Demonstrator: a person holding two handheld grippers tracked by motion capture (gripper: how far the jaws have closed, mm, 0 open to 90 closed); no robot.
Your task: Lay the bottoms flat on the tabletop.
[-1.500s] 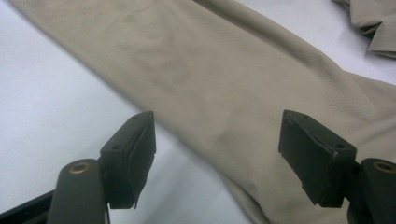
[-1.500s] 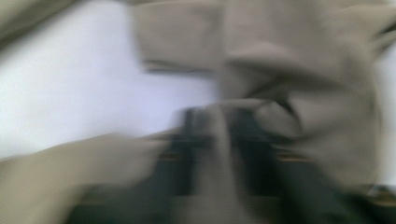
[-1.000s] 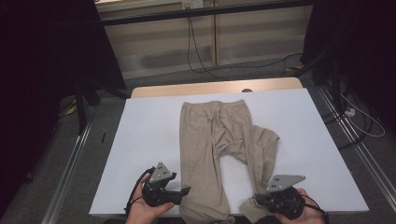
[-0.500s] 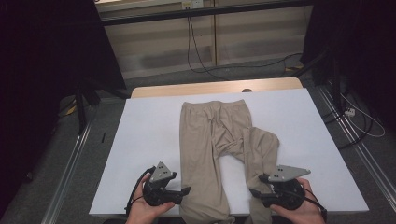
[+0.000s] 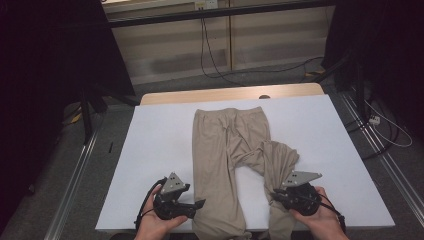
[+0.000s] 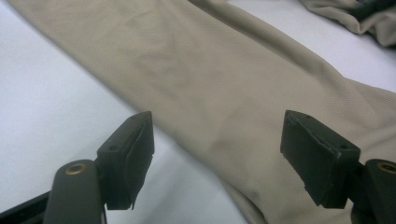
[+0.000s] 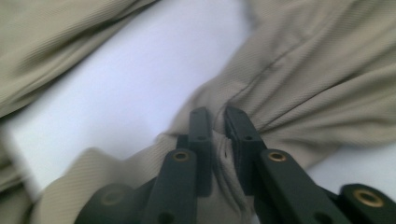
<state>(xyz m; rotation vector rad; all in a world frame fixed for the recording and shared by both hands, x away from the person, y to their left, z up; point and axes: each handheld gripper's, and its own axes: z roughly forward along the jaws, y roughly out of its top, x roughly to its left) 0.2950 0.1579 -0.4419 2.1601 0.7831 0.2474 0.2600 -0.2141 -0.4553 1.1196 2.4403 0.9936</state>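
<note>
While 1 pair of beige trousers (image 5: 235,165) lay flat on the white worktop (image 5: 160,150), waistband at the far edge and legs toward the person, the left gripper (image 5: 196,205) sat just beside the left leg, its fingers (image 6: 133,144) wide apart and holding nothing. To the right, the bunched right leg (image 5: 279,160) lay crooked. The right gripper (image 7: 218,126) had just been closing; its fingers (image 7: 201,135) pinched a fold of that leg. Judged step: straightening the right leg. Next move likely calls for pulling the fold toward the near edge. Count: 1 garment, 2 grippers.
</note>
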